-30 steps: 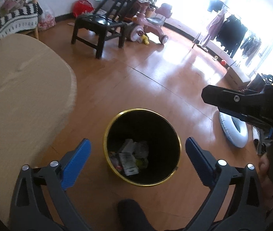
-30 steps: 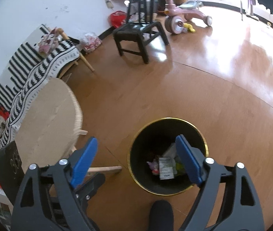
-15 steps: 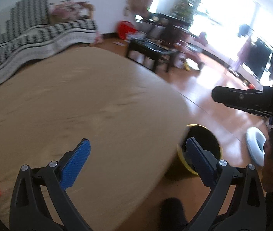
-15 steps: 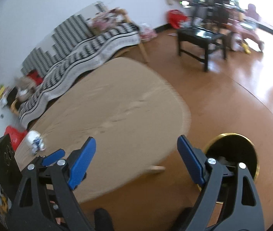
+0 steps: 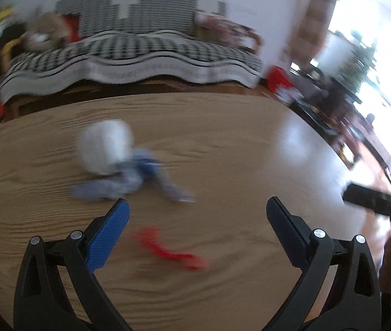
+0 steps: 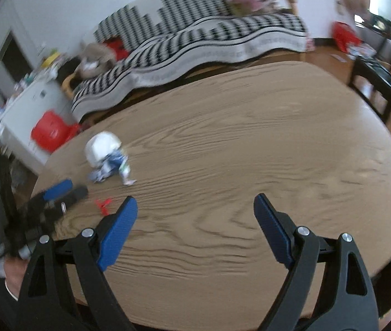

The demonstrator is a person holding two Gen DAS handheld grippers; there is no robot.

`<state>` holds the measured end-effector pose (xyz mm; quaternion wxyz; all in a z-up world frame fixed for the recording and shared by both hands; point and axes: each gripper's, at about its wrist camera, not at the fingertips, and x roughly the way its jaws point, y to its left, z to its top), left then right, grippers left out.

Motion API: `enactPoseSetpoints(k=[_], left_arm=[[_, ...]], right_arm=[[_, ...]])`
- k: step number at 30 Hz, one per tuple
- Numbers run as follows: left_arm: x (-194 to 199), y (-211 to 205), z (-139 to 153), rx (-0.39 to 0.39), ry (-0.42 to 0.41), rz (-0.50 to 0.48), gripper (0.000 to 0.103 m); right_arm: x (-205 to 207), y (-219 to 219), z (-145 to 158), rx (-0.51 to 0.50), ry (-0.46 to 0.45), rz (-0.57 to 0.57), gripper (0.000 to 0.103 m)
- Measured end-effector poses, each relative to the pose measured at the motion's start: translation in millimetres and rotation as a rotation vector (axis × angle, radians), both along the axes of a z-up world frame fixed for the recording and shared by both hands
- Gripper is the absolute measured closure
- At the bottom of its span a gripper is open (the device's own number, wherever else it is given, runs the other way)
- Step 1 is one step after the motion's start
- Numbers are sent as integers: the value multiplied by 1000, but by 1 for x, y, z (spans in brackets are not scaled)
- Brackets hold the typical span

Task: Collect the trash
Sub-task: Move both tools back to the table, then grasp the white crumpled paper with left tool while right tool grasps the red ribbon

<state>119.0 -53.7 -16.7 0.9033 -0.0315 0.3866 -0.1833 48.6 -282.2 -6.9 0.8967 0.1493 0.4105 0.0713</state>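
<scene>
- Both views have swung off the gold-rimmed black bin on the floor and onto the oval light-wood desk [image 6: 250, 143], where trash lies!
- Far left in the right wrist view, the left gripper [image 6: 65, 190] hangs over the desk edge; its blue fingers [image 5: 107, 237] are spread, nothing between them.
- Next, the crumpled white paper ball [image 5: 104, 146] sits touching a blue-and-white wrapper [image 5: 134, 179]. Light, soft, squashable, I'd judge; pinch either across its bulk.
- Just nearer, a thin red scrap [image 5: 168, 248] lies flat: flimsy and slippery, so nip a raised edge.
- On the right, the right gripper [image 6: 195, 220] hovers released over bare wood, well apart from the trash.
- Printing on the wrapper is too blurred to read.
</scene>
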Motion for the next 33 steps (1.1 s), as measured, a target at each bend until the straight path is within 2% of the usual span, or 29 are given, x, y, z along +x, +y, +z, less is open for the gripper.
enactPoseSetpoints(k=[6, 9, 18, 23, 26, 28, 29, 30, 31, 33], left_arm=[[40, 65, -10, -19, 29, 162, 7], [59, 81, -19, -28, 48, 198, 7], [110, 72, -37, -24, 94, 231, 7], [130, 62, -44, -54, 127, 234, 7], [136, 54, -48, -26, 125, 227, 7], [137, 52, -48, -25, 121, 223, 7], [136, 50, -48, -21, 115, 220, 10], [135, 49, -47, -17, 111, 218, 17], [135, 48, -47, -9, 115, 211, 34], [134, 48, -46, -15, 119, 209, 36]], right_arm=[[34, 72, -21, -43, 30, 142, 20], [42, 103, -32, -72, 37, 214, 20], [57, 180, -70, -211, 61, 379, 20], [61, 196, -85, -269, 58, 408, 22], [60, 205, -88, -320, 28, 422, 31], [55, 209, -90, -347, 9, 430, 44], [54, 210, -90, -343, 5, 437, 50], [52, 211, -89, -344, -1, 440, 67], [50, 211, -88, -338, -1, 441, 84], [49, 210, -87, -322, 11, 443, 91]])
